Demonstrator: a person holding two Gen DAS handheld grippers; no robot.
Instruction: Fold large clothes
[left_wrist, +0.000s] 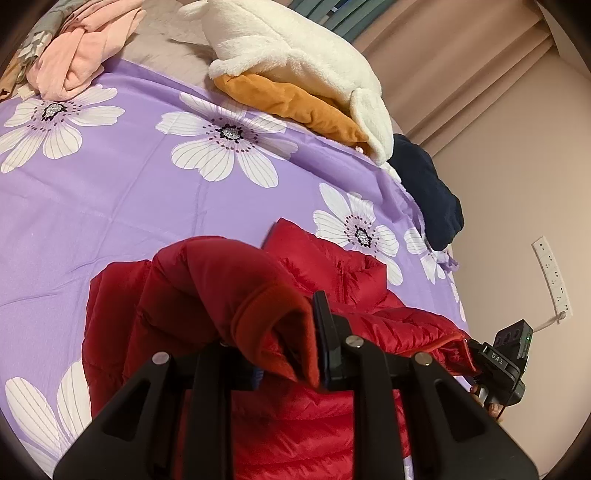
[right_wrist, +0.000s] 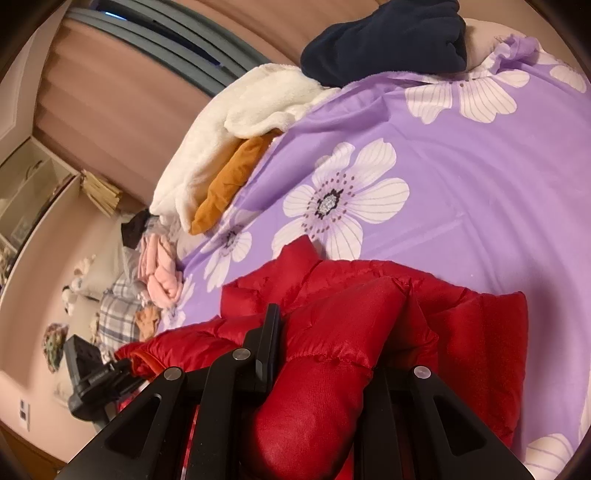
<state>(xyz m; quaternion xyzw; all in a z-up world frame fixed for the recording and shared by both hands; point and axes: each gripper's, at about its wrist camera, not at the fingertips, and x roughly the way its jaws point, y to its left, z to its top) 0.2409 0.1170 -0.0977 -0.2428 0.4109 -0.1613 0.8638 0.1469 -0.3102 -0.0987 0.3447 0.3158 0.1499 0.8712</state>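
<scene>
The red puffer jacket (left_wrist: 332, 288) lies on the flower-printed bed (left_wrist: 129, 206); the left gripper (left_wrist: 280, 343) is closed on a cuff, the right gripper (right_wrist: 328, 339) apparently clamps the other sleeve; the body extends forward of both.

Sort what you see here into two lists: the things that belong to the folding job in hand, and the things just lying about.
In the job: red puffer jacket; left gripper and right gripper, jaws shut on it; purple floral bedspread.

Lying about: white fleece; orange garment; navy garment; pink garment.
</scene>
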